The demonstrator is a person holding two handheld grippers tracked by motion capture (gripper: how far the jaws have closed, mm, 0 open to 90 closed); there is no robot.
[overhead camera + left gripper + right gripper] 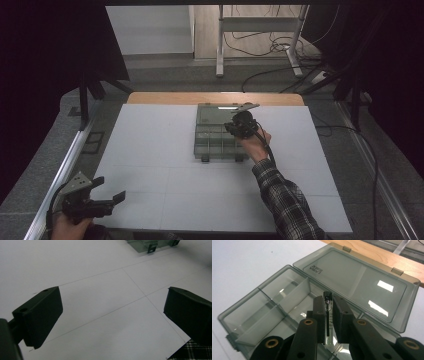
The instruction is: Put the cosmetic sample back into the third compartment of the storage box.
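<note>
Our right gripper point(328, 315) pinches a thin black screw point(327, 312) over the open compartment box point(212, 142); our left gripper point(107, 197) gapes empty near the board's point(165, 190) front-left corner.

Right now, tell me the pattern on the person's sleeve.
The sleeve is a dark-and-light plaid check, clearest in the high view.

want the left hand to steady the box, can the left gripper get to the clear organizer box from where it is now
Probably yes. The left gripper is open near the table's front left, and bare white tabletop lies between it and the clear organizer box. The right gripper works over the box's right side, so the left side looks free.
</note>
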